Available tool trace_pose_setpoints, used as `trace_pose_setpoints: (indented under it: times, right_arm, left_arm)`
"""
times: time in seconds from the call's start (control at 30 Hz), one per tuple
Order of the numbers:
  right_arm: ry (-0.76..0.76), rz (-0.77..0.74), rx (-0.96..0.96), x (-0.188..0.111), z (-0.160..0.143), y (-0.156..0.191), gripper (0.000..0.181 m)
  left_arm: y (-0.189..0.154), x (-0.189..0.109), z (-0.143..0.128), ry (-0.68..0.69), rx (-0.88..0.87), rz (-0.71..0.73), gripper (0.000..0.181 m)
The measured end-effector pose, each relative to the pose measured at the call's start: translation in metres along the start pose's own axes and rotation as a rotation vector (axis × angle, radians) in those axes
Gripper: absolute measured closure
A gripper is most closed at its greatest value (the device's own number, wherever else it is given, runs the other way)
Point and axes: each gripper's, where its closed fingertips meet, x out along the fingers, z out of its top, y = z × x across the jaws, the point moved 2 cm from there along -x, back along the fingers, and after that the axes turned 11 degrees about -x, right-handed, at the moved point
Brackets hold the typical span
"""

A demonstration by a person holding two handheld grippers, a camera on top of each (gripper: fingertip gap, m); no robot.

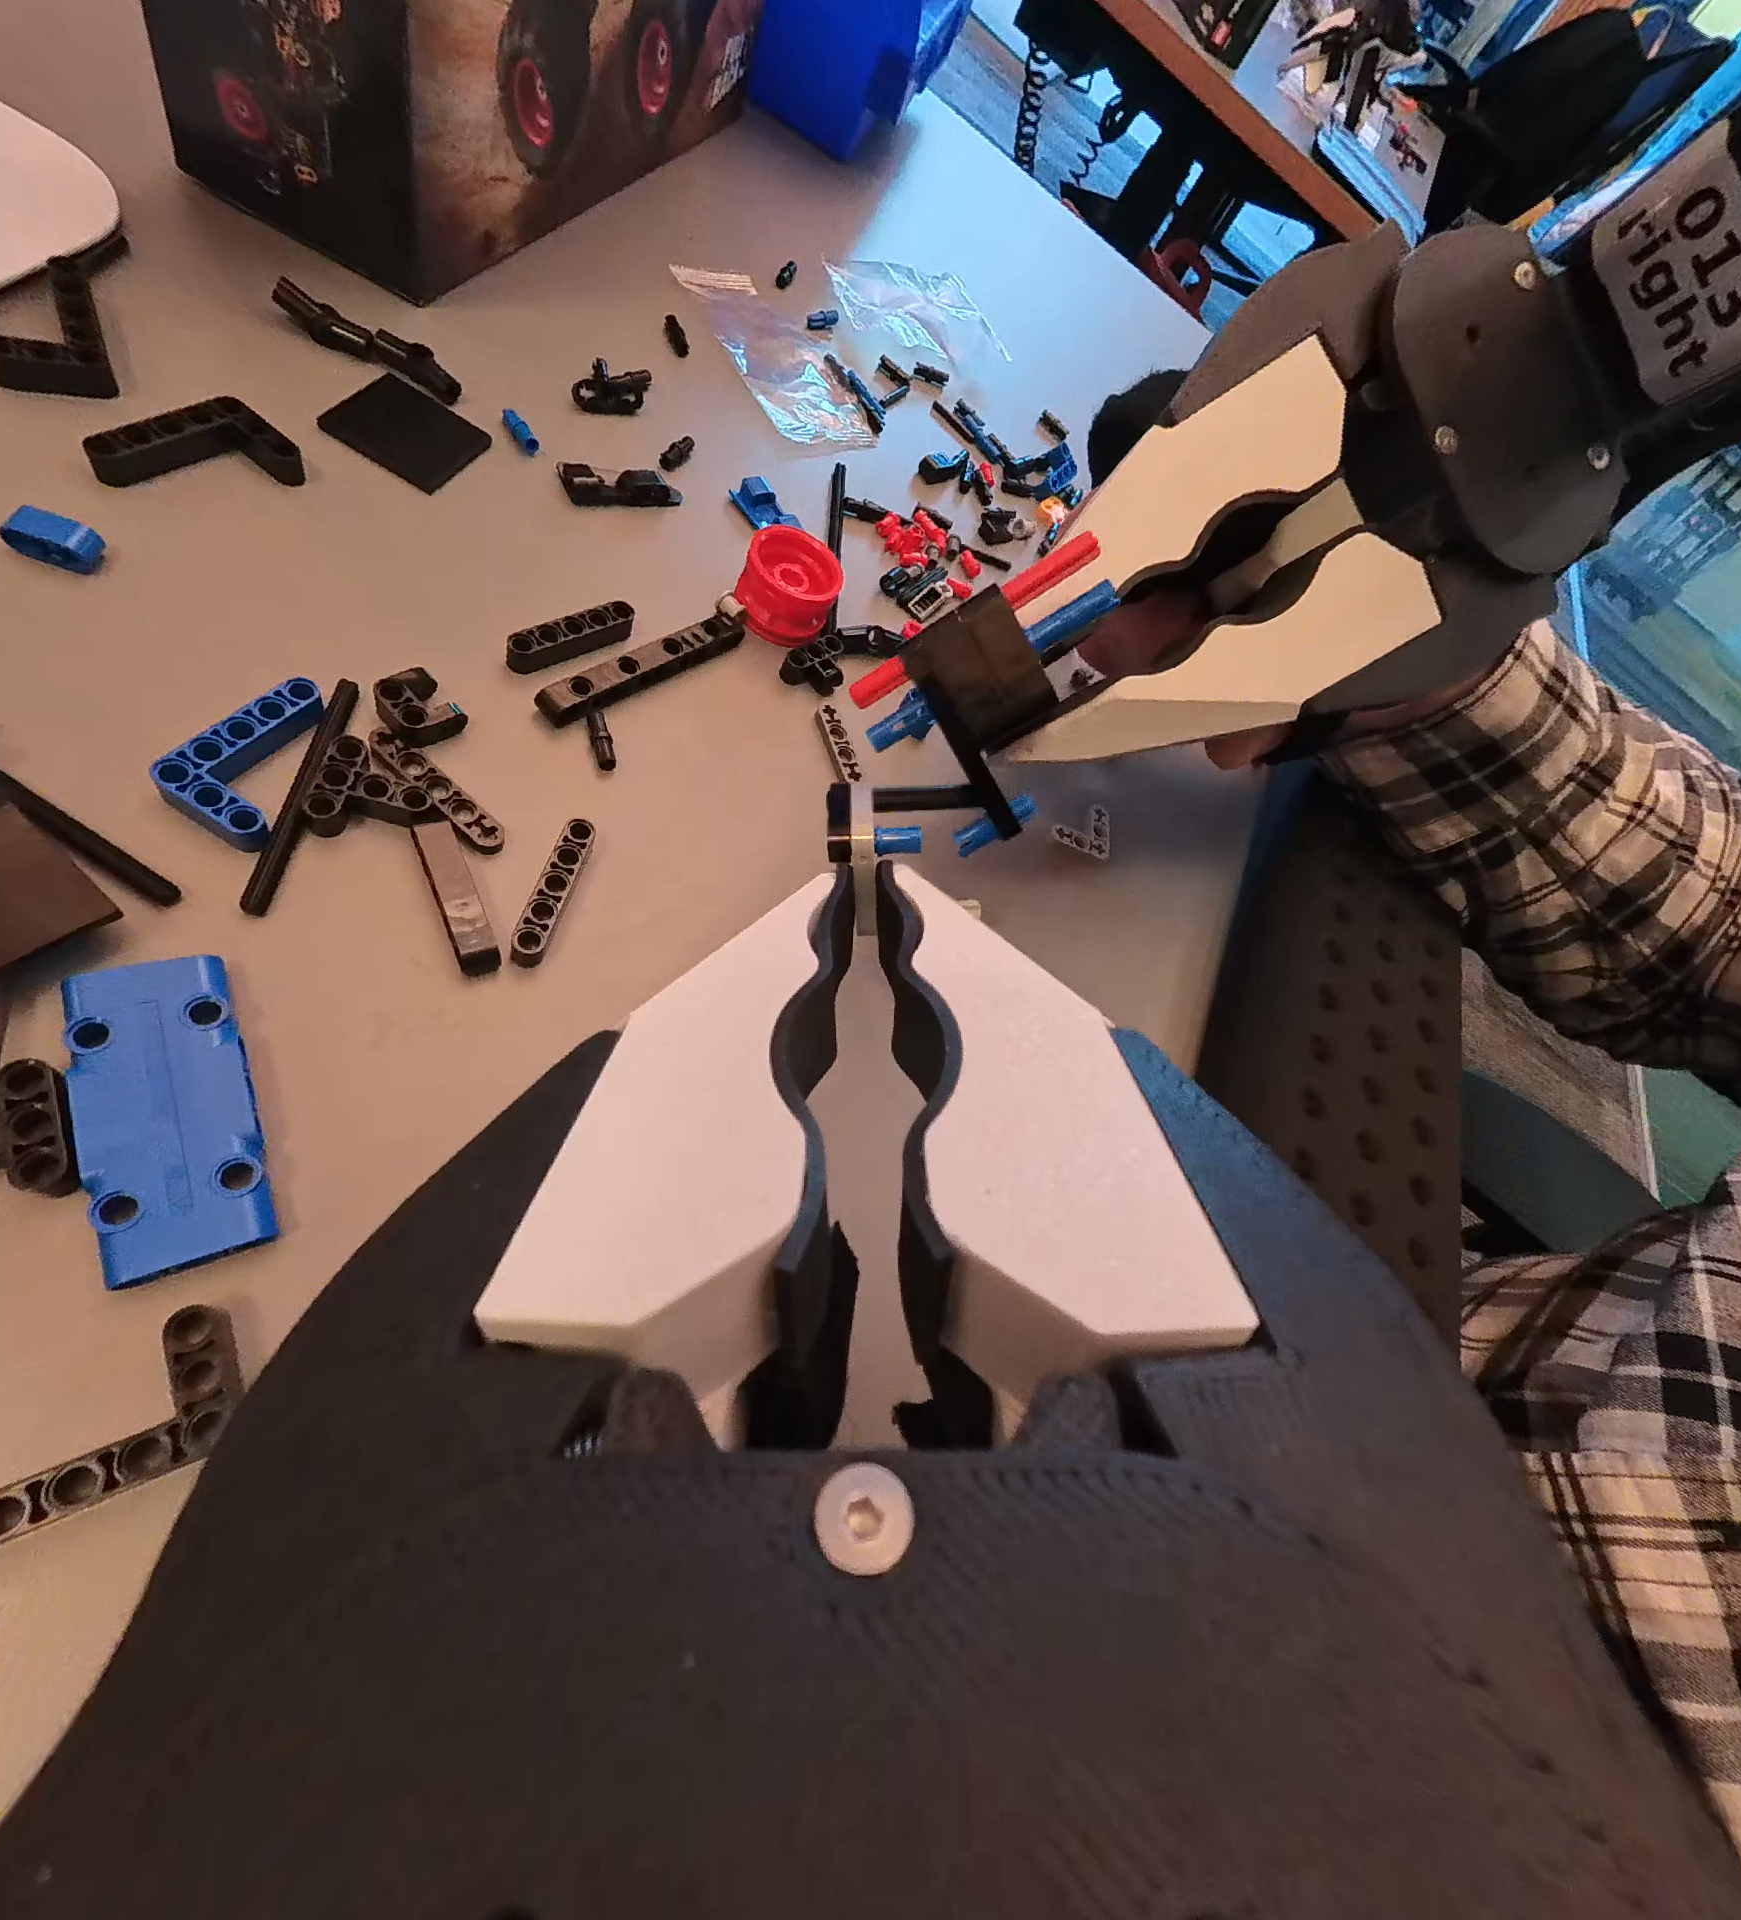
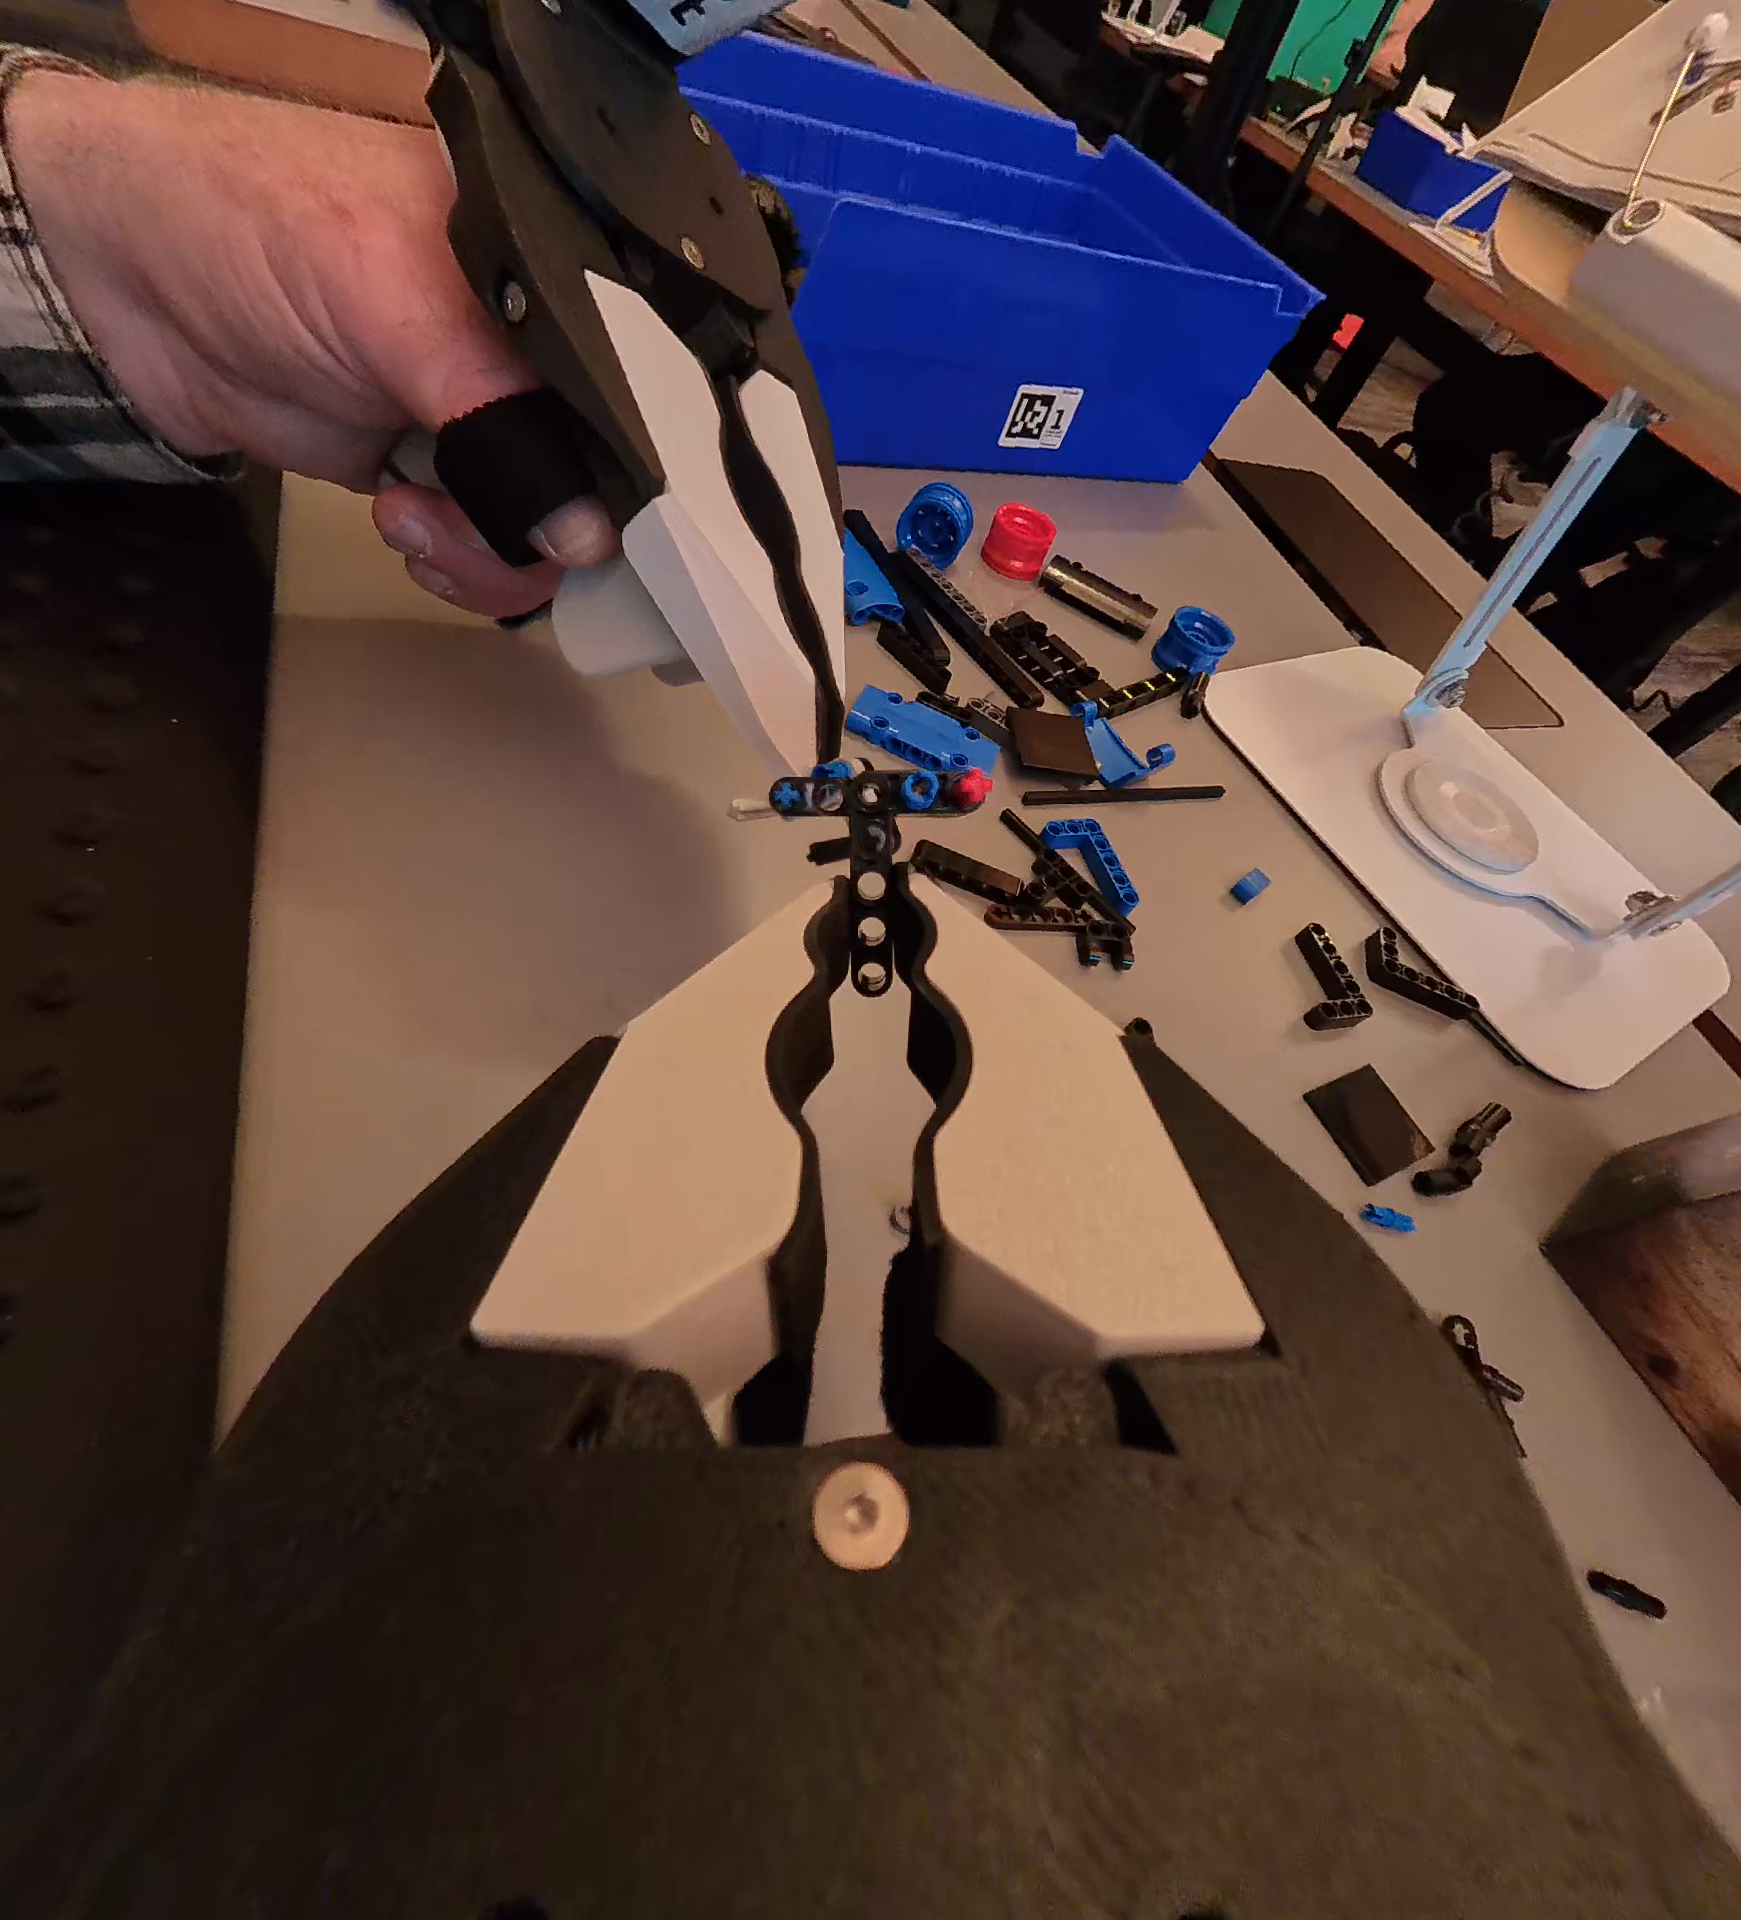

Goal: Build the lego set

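My right gripper (image 2: 871,894) is shut on the upright black beam of a T-shaped lego assembly (image 2: 871,831). Its cross beam carries blue pins and a red pin. In the left wrist view the right gripper (image 1: 1063,665) holds this assembly (image 1: 980,675) above the table, with red and blue pins sticking out. My left gripper (image 1: 861,883) is shut on a small grey and black piece (image 1: 848,826) at the end of a black axle (image 1: 933,798) that runs to the assembly. In the right wrist view the left gripper (image 2: 824,753) comes down from the upper left onto the cross beam.
Loose black, blue and red lego parts lie across the grey table (image 1: 554,540), among them a red wheel hub (image 1: 793,582) and a blue panel (image 1: 165,1112). The set box (image 1: 378,135) stands at the back. A blue bin (image 2: 1001,291) and a white stand base (image 2: 1468,831) lie beyond. Left and right tips are no more than a few centimetres apart. The red wheel hub (image 1: 793,582) is about 12 cm from my right fingertips.
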Motion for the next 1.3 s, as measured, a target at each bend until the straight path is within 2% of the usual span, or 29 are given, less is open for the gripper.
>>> trace_pose_setpoints:
  times: [0.27,0.9,1.3]
  right_arm:
    - [-0.027,-0.013,-0.043,-0.0027,0.0072,0.0010,0.176]
    - [0.037,-0.063,-0.216,0.0012,0.0052,0.0056,0.176]
    - [0.037,-0.074,-0.276,-0.0019,0.0052,0.0053,0.176]
  left_arm:
    - [0.0012,0.0020,0.0000,0.003,-0.038,-0.018,0.179]
    - [-0.0009,0.0047,0.0015,-0.010,-0.171,-0.134,0.180]
    - [-0.0050,0.0050,0.0029,0.022,-0.148,-0.129,0.180]
